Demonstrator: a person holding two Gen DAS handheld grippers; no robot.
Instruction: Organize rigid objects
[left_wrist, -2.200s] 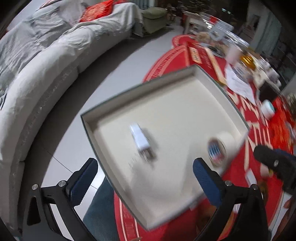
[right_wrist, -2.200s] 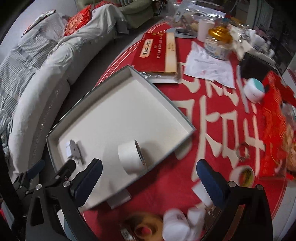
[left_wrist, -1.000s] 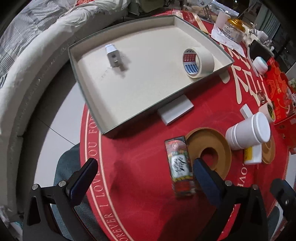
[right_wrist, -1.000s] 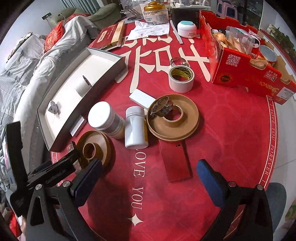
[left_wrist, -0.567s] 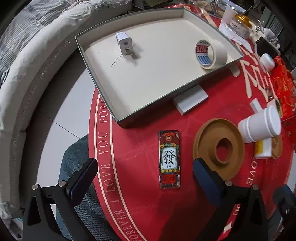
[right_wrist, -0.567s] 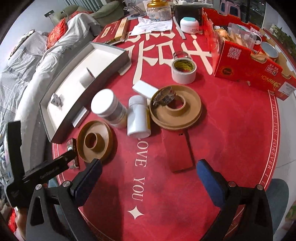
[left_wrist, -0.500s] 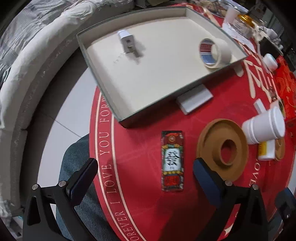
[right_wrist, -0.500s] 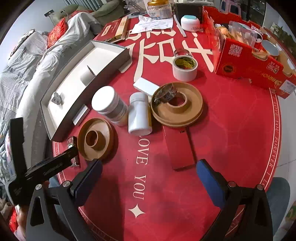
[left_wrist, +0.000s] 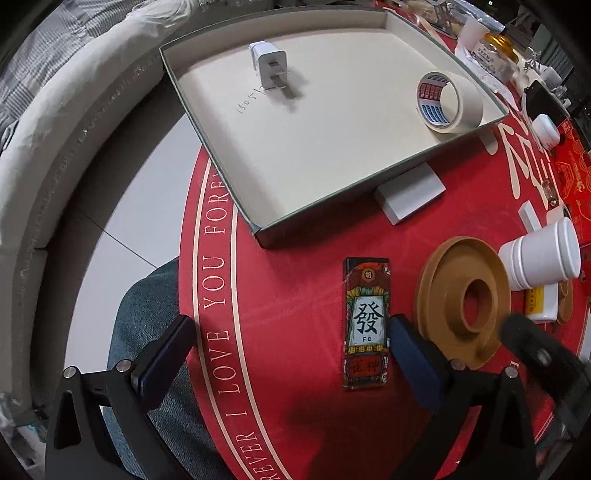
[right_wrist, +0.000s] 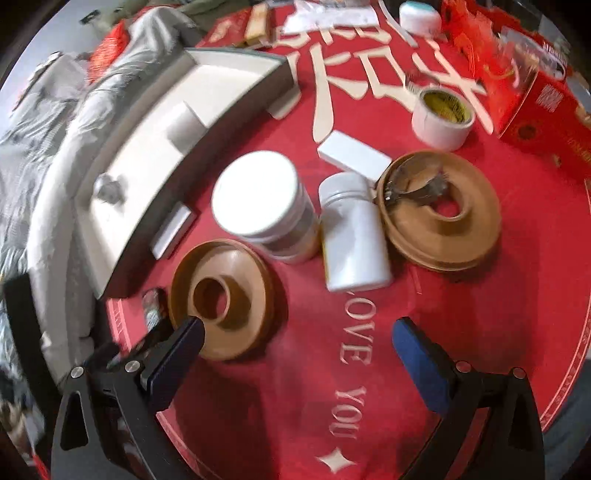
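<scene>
Here the left claw (left_wrist: 288, 345) hangs spread wide and empty over the near rim of the red worktop (left_wrist: 303, 288), with the flat mahjong-print card box (left_wrist: 366, 321) lying just beside its right finger, long edge pointing away. The box is narrow and dark-bordered, bearing a big black character on a white panel. Just right of it sits a tan flanged spool (left_wrist: 466, 306), and beyond that a white jar (left_wrist: 541, 258) on its side. The shallow grey tray (left_wrist: 258, 232) overhangs the worktop edge; inside lie a white plug adapter (left_wrist: 269, 66) and a roll of masking tape (left_wrist: 448, 101) (well apart, with bare floor between them). A white block (left_wrist: 410, 192) touches the tray's near wall. The right claw (right_wrist: 295, 334) is likewise spread and empty, its left finger over the tan spool's (right_wrist: 221, 302) rim; open red cloth lies between its fingers.
</scene>
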